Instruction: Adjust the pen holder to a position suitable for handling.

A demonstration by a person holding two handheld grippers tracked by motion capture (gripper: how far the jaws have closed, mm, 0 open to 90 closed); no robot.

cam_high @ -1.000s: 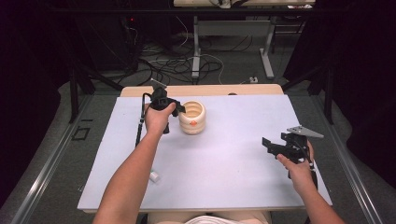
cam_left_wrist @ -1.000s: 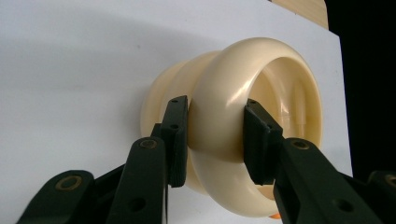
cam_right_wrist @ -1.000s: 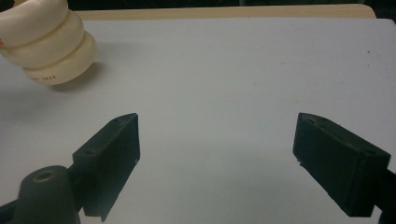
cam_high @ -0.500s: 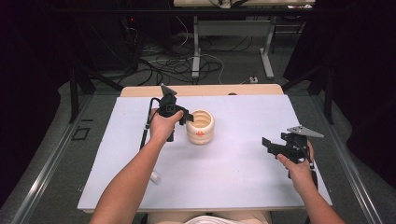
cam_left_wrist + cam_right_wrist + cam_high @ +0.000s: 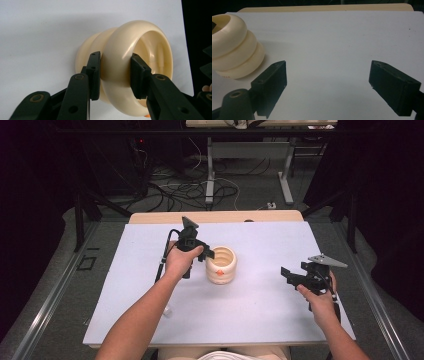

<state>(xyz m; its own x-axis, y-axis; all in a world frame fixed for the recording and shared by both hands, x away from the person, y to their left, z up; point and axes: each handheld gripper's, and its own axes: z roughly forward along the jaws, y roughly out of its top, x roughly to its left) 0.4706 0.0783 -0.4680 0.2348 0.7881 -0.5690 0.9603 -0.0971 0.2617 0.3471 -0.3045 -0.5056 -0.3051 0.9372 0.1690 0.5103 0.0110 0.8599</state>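
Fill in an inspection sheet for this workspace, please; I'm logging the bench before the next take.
Surface: white table, a wooden edge at its far side.
Job's thing: cream ribbed pot, mouth up, near the table's middle; an orange mark low on its side.
Clutter: a small white bit beside the left forearm.
Grippers: left gripper shut on the pot's top rim, one jaw outside the rim, one inside. Right gripper open over bare table, apart from the pot.
Cables: a black cable hangs from the left gripper; loose cables lie on the floor beyond the table.
Surroundings: dark room, grey table legs behind.
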